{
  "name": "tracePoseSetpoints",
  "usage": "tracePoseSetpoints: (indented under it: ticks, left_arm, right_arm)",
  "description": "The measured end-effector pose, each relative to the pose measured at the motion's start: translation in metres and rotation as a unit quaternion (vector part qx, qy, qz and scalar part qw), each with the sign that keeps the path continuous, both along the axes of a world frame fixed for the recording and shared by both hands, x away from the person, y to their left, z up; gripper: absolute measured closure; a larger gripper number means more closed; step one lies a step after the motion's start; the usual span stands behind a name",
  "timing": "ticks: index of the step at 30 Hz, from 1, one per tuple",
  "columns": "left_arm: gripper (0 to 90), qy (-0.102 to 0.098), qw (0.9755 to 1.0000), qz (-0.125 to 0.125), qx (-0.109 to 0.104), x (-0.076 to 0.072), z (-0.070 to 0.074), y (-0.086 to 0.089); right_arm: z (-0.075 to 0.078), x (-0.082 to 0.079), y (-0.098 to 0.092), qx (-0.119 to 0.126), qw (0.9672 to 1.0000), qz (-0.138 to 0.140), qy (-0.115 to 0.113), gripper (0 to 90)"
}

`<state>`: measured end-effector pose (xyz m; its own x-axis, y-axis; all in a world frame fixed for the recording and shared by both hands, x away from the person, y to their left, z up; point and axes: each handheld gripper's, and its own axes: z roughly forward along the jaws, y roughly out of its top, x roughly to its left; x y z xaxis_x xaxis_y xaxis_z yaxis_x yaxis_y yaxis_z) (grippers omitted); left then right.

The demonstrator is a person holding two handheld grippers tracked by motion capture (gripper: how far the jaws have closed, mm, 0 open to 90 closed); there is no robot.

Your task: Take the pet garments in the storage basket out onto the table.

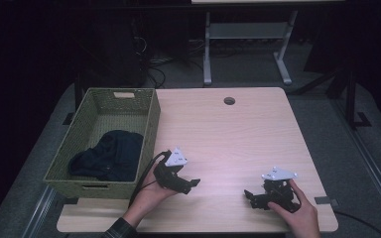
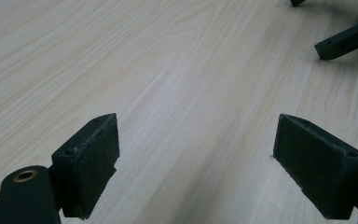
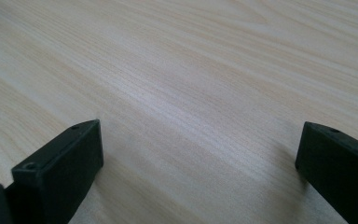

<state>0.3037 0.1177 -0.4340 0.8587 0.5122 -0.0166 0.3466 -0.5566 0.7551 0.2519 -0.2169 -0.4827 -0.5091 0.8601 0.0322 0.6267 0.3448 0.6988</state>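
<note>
Your left gripper (image 1: 191, 184) and right gripper (image 1: 250, 197) rest low on the table (image 1: 238, 134), both with jaws wide apart, holding nothing. The dark cloth (image 1: 110, 154) lies in the basket (image 1: 151, 124), at ten o'clock from your left gripper

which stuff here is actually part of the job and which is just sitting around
Part of the job:
- left gripper, open, over bare wood
- right gripper, open, over bare wood
- woven basket at the table's left edge
- dark cloth lying inside the basket

Just there:
- table
- round cable hole near its far edge
- white desk frame on the floor behind
</note>
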Motion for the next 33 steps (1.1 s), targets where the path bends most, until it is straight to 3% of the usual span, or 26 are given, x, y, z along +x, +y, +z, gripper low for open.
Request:
tracePoseSetpoints:
  ticks: [14,16,33]
  left_arm:
    - [13.8,0.003,1.0000,-0.005,0.004,0.005,0.014,0.000]
    - [13.8,0.005,1.0000,-0.001,-0.006,0.005,0.017,0.000]
    - [13.9,0.001,0.9998,-0.005,-0.021,0.013,0.047,0.002]
  right_arm:
    - [0.000,0.000,0.000,0.000,1.0000,0.000,0.000,0.4]
    - [0.000,0.000,0.000,0.000,1.0000,0.000,0.000,0.4]
    - [0.000,0.000,0.000,0.000,1.0000,0.000,-0.001,0.4]
